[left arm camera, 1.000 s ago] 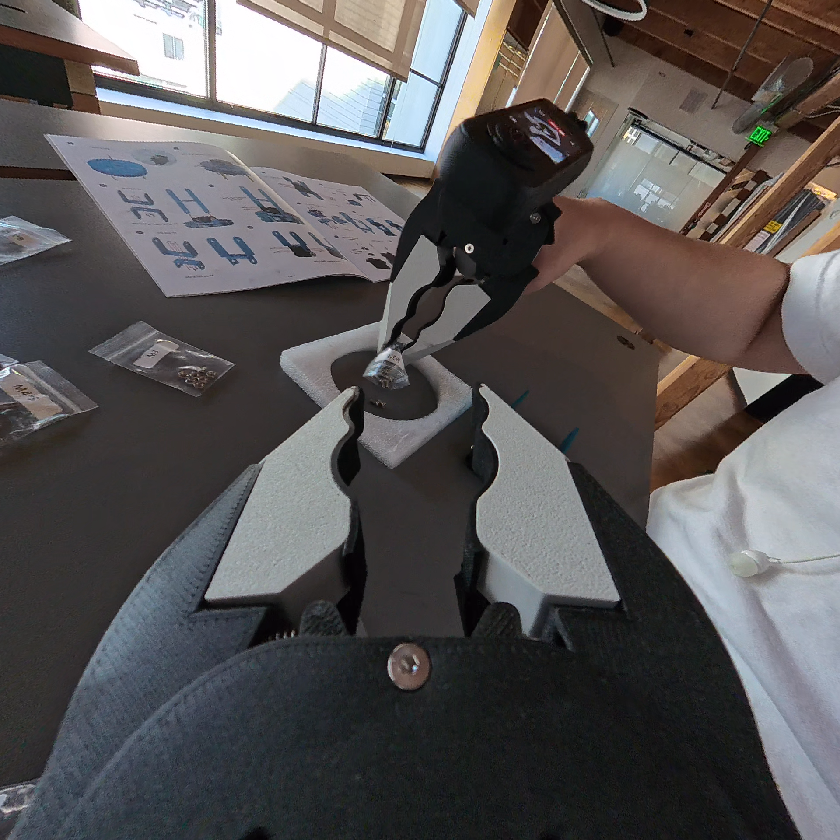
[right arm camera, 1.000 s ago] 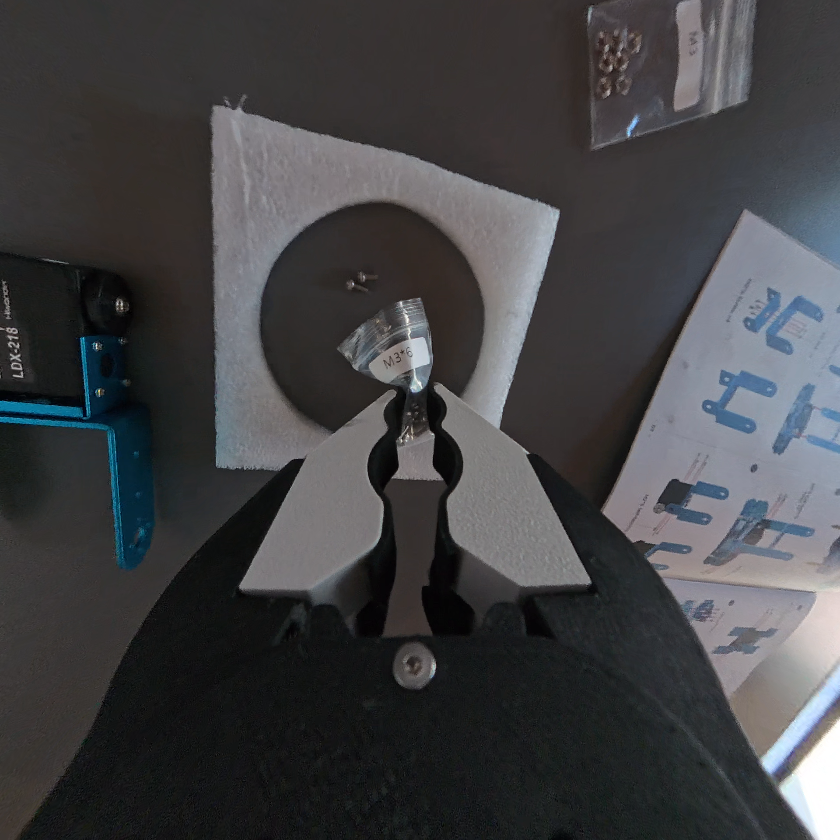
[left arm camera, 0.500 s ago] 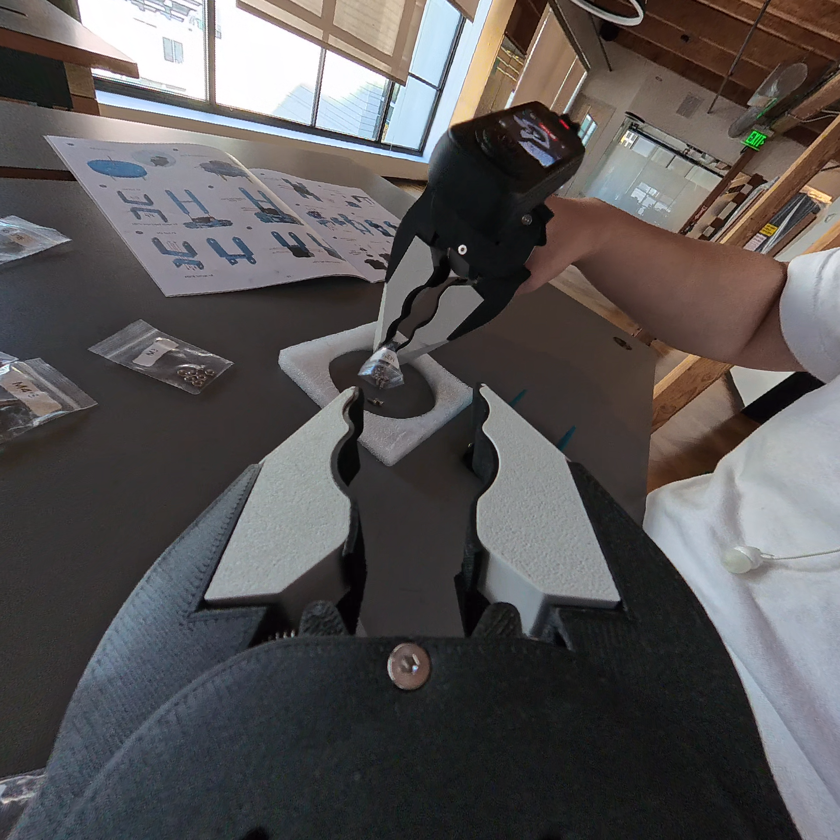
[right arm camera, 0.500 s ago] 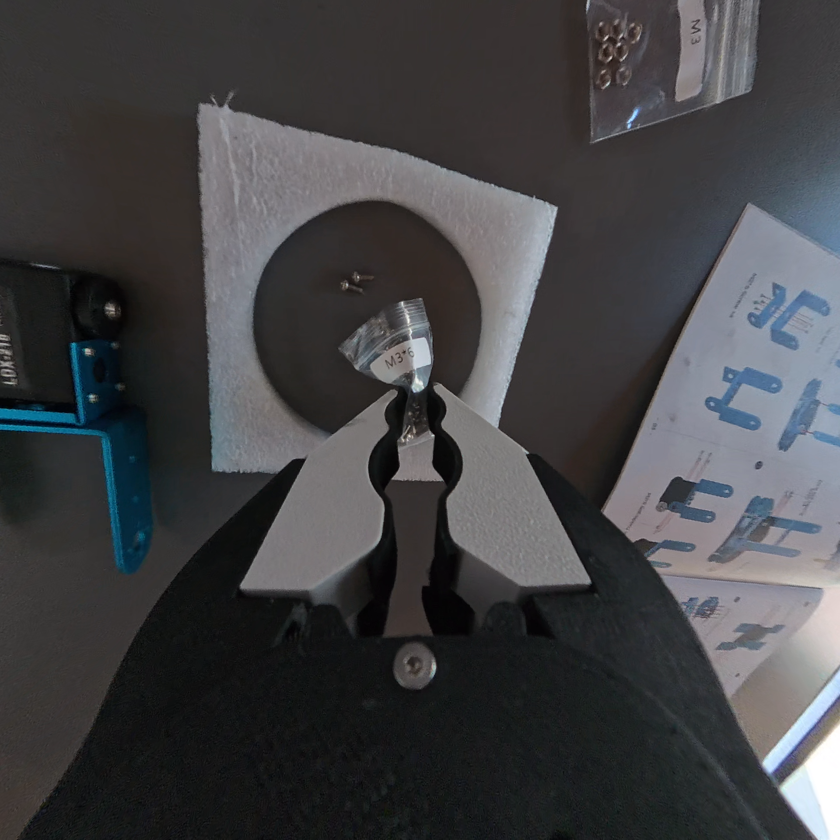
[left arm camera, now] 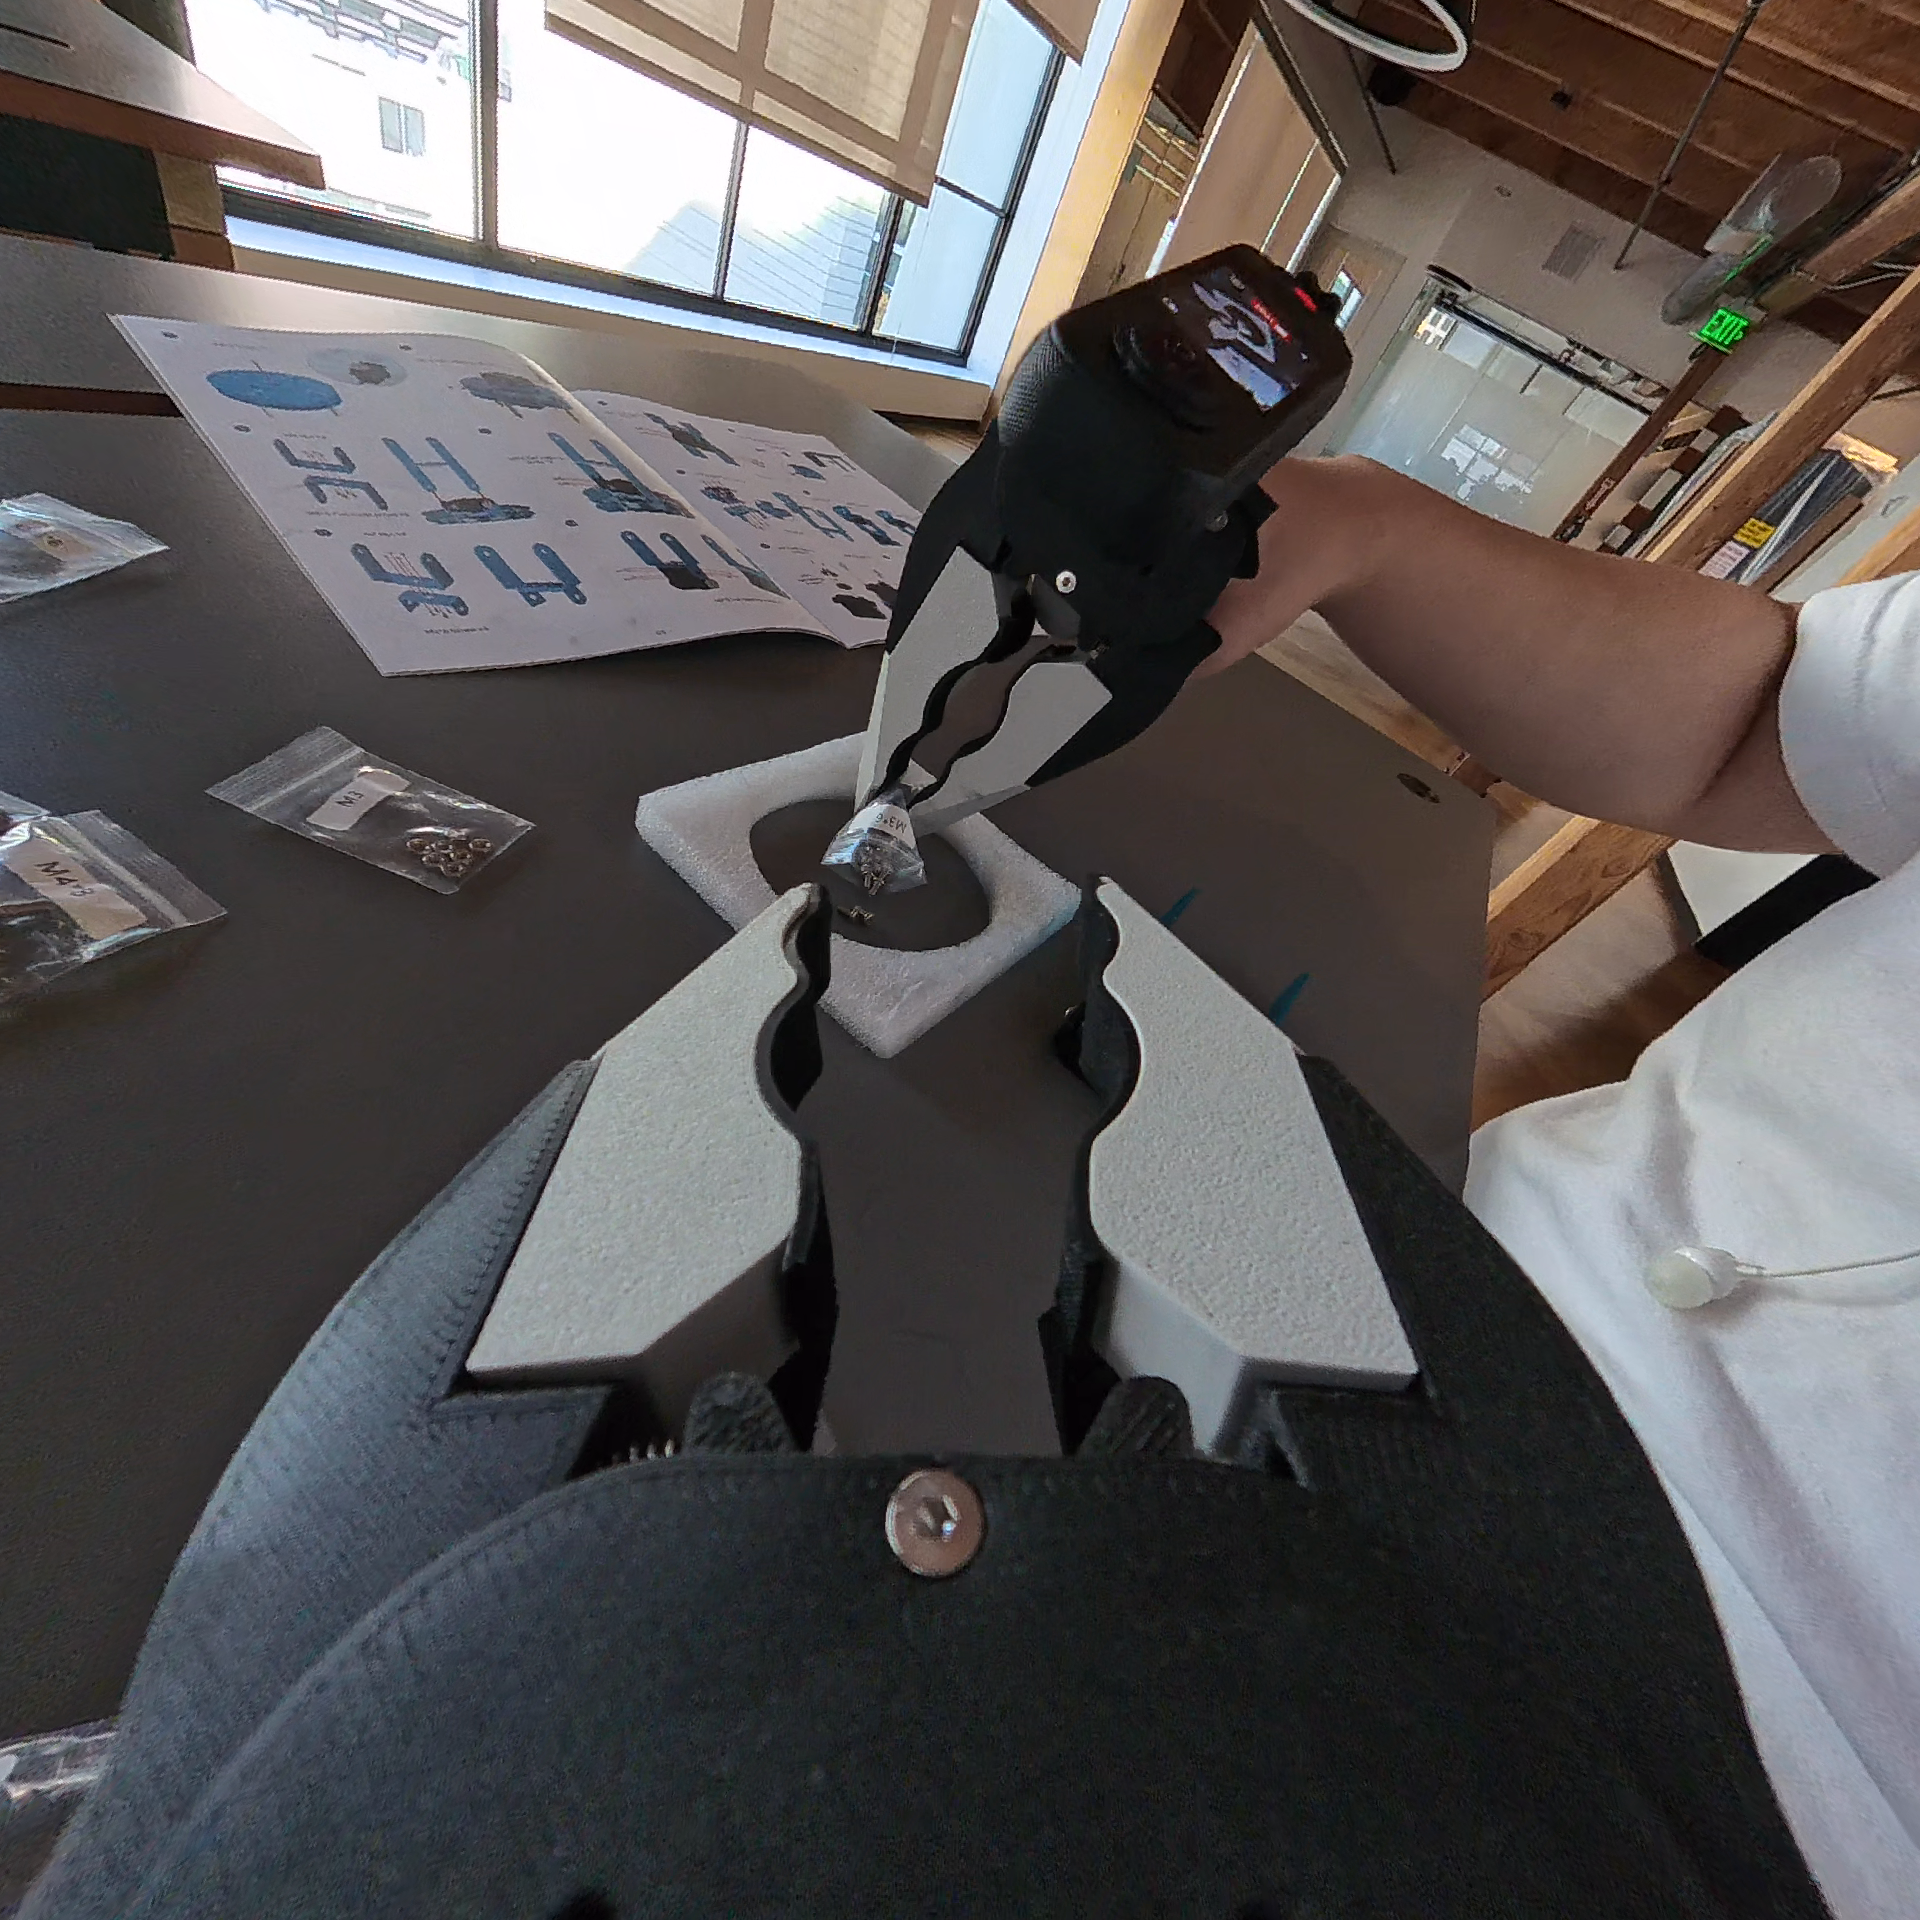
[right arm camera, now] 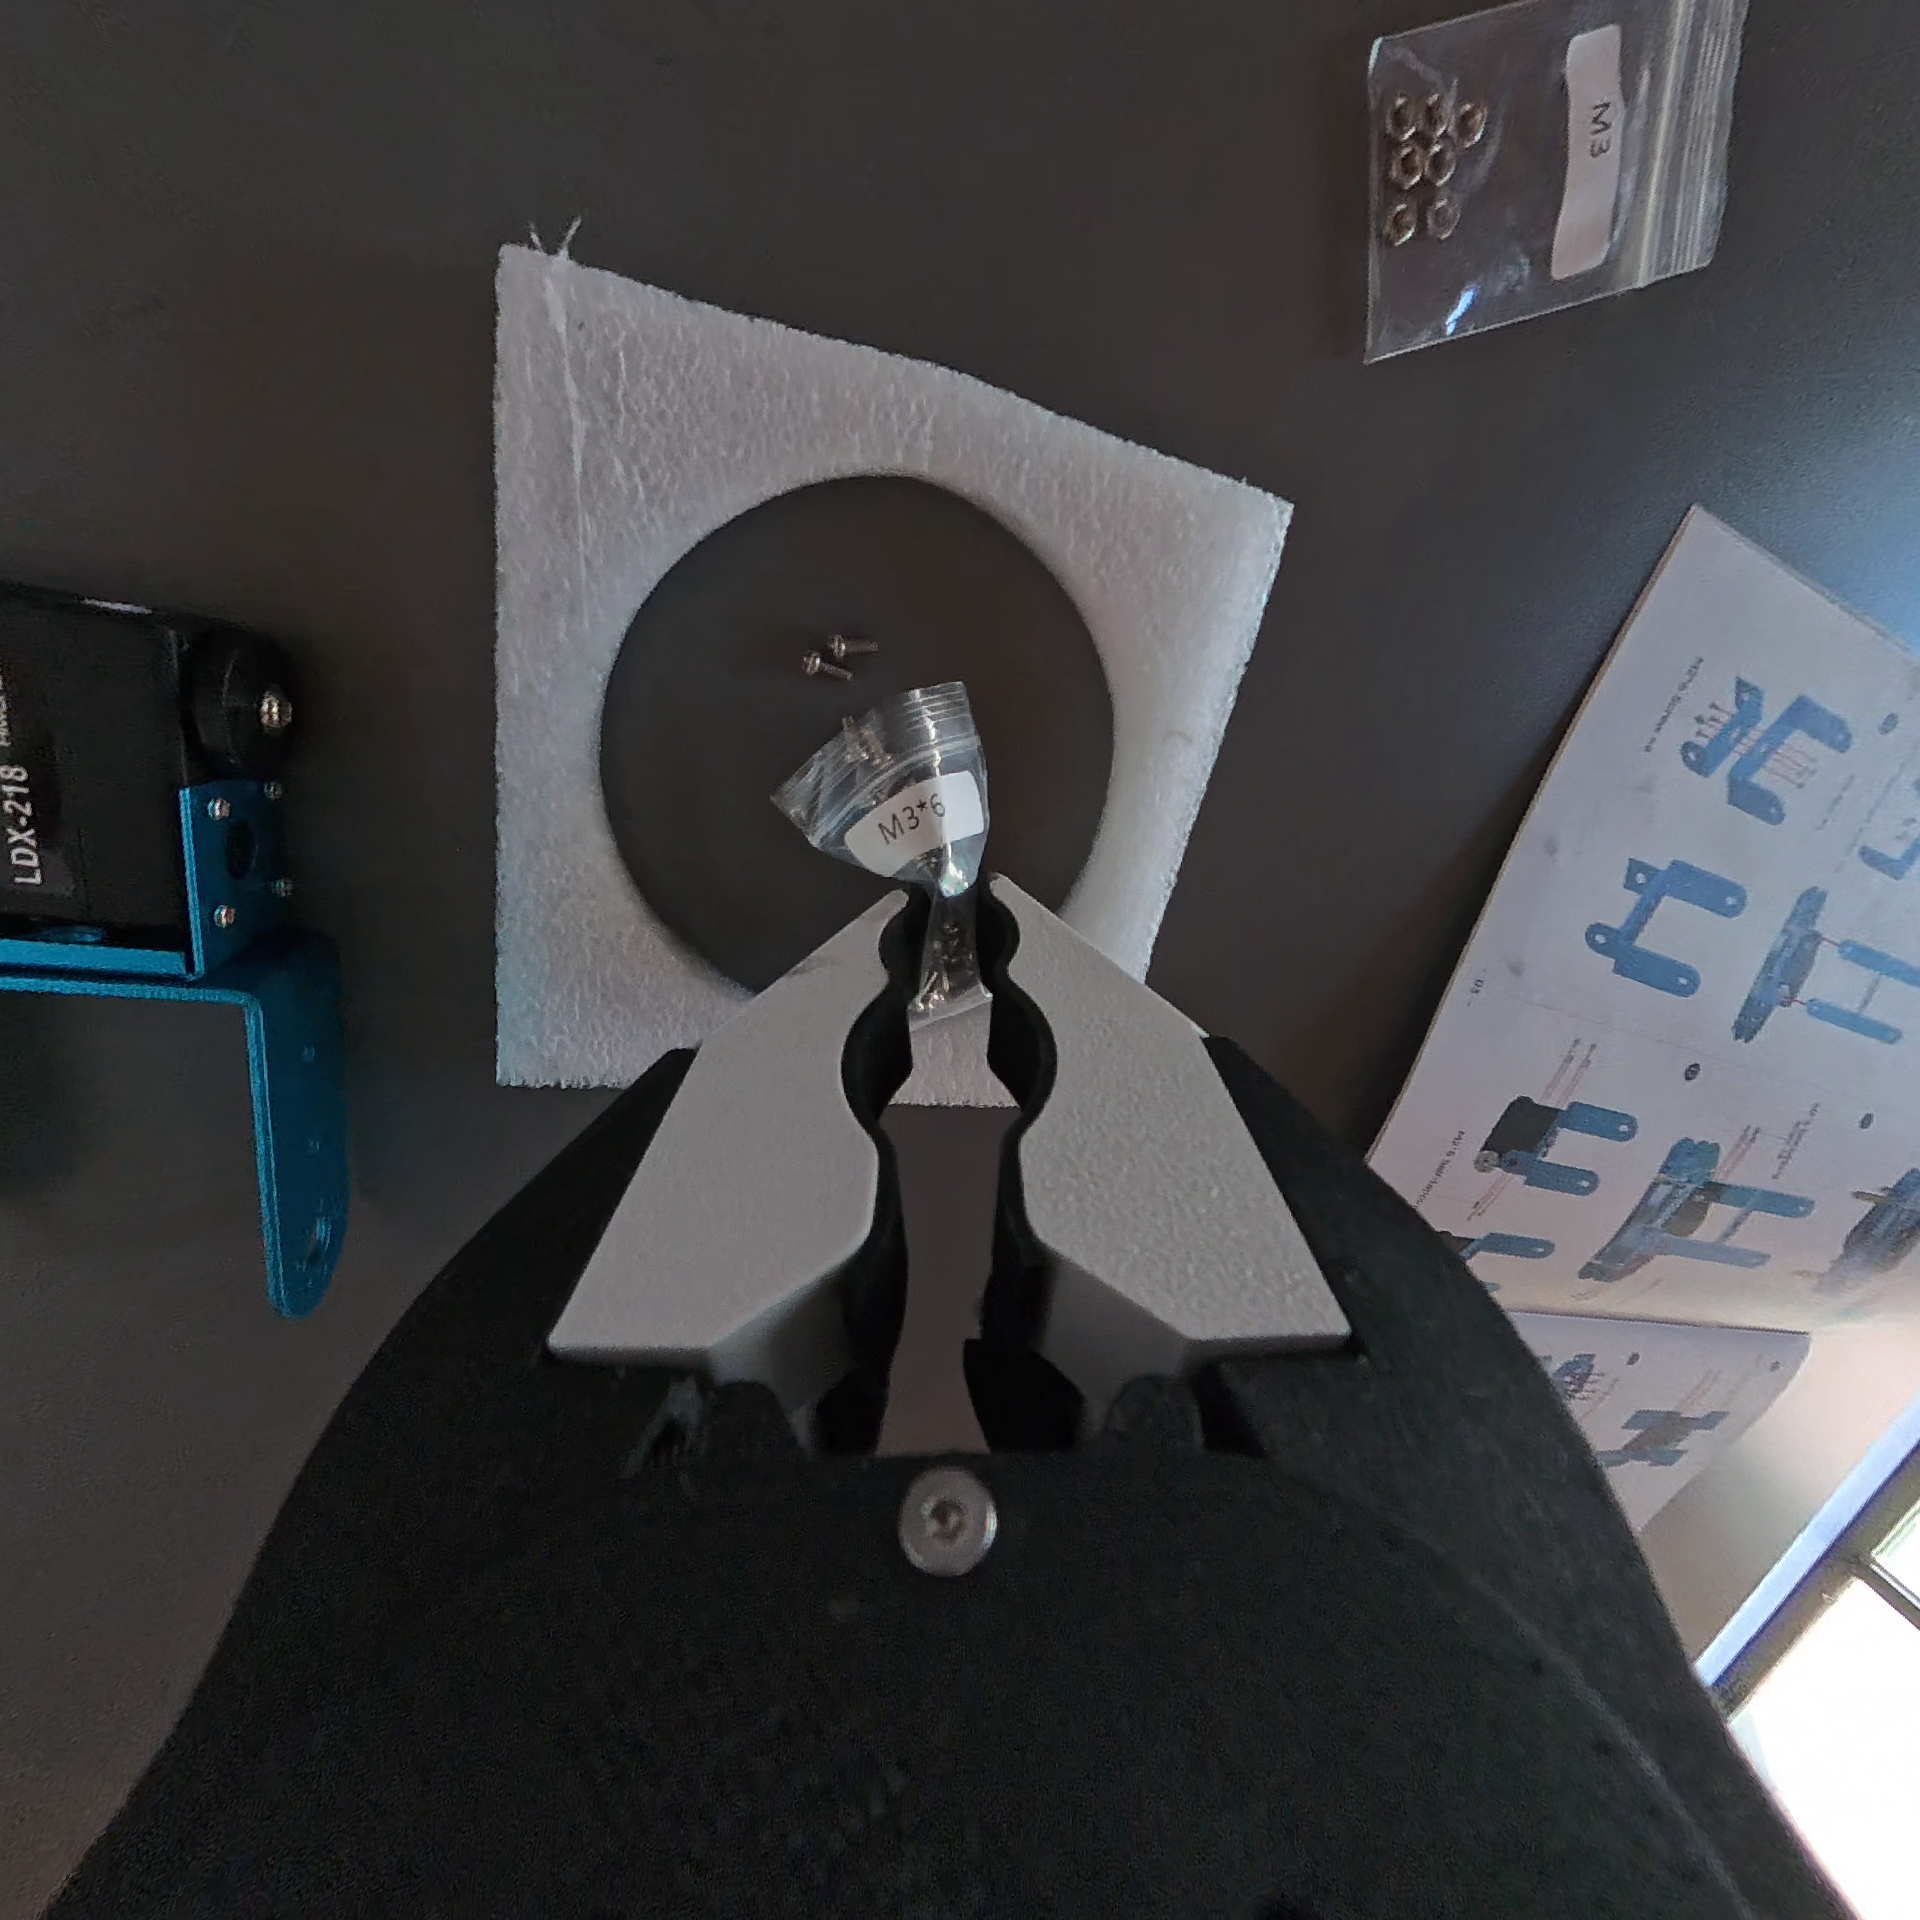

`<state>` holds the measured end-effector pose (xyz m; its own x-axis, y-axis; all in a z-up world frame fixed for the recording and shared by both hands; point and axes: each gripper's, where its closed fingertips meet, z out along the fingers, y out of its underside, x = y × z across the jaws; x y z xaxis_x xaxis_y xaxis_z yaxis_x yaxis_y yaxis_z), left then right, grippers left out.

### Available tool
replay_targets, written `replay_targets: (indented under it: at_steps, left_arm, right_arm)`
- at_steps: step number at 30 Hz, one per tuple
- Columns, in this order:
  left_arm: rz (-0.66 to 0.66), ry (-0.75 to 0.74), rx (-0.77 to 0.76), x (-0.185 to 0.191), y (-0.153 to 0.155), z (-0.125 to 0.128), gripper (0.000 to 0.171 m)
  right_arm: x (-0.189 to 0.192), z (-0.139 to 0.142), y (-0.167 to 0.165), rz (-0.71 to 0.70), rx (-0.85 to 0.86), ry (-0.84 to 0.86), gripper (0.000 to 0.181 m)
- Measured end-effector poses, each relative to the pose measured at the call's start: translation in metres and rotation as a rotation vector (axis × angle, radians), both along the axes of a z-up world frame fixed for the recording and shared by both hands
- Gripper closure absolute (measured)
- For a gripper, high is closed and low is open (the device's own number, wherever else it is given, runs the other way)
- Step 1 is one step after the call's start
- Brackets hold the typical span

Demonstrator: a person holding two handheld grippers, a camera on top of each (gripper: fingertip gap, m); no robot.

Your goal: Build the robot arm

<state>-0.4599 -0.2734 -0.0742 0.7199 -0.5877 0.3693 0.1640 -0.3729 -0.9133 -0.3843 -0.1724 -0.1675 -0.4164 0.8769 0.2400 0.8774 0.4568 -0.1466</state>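
My right gripper (right arm camera: pixel 951 904) is shut on a small clear bag of screws (right arm camera: pixel 904 790) with a white label, held mouth-down over the round hole of a white foam square (right arm camera: pixel 644 457). Two loose screws (right arm camera: pixel 836 657) lie on the dark table inside that hole. In the left wrist view the right gripper (left arm camera: pixel 894 805) hangs over the foam square (left arm camera: pixel 914 997) with the bag (left arm camera: pixel 875 847) under its tips and a screw (left arm camera: pixel 858 912) below. My left gripper (left arm camera: pixel 951 899) is open and empty, just in front of the foam.
A black servo in a blue metal bracket (right arm camera: pixel 208 935) lies left of the foam. A bag of nuts (right arm camera: pixel 1538 166) (left arm camera: pixel 369 821) and other small bags (left arm camera: pixel 73 904) lie on the dark table. An open instruction booklet (left arm camera: pixel 520 520) (right arm camera: pixel 1683 987) lies beyond. A person's arm (left arm camera: pixel 1507 665) reaches in. Left tips to right tips: about 15 cm.
The right gripper with the bag has shifted slightly back and forth over the foam hole. The two screws stay in place. The left gripper has not moved.
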Motion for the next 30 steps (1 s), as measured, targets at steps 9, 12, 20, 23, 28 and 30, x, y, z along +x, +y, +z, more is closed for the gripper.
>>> replay_targets:
  at_steps: [9, 12, 20, 23, 28, 30]
  left_arm:
    - [0.000, 0.015, -0.009, -0.008, -0.002, -0.003, 0.124]
    - [0.008, 0.018, -0.004, -0.011, 0.000, -0.001, 0.124]
    - [0.021, 0.029, -0.027, -0.019, 0.005, -0.003, 0.124]
    - [0.036, 0.028, -0.036, -0.026, 0.009, -0.001, 0.124]
    - [0.074, 0.080, -0.038, -0.037, 0.017, 0.008, 0.123]
    - [0.091, 0.099, -0.040, -0.039, 0.019, 0.011, 0.123]
  right_arm:
    - [-0.003, 0.006, 0.001, -0.039, -0.010, 0.039, 0.173]
    - [0.000, 0.008, -0.001, -0.029, 0.005, 0.035, 0.173]
    - [0.004, 0.011, 0.000, -0.034, -0.019, 0.027, 0.173]
    - [0.004, 0.011, 0.004, -0.065, -0.023, 0.045, 0.174]
    - [-0.004, 0.016, 0.002, -0.058, -0.041, 0.097, 0.173]
    - [-0.005, 0.017, 0.004, -0.044, -0.024, 0.092, 0.173]
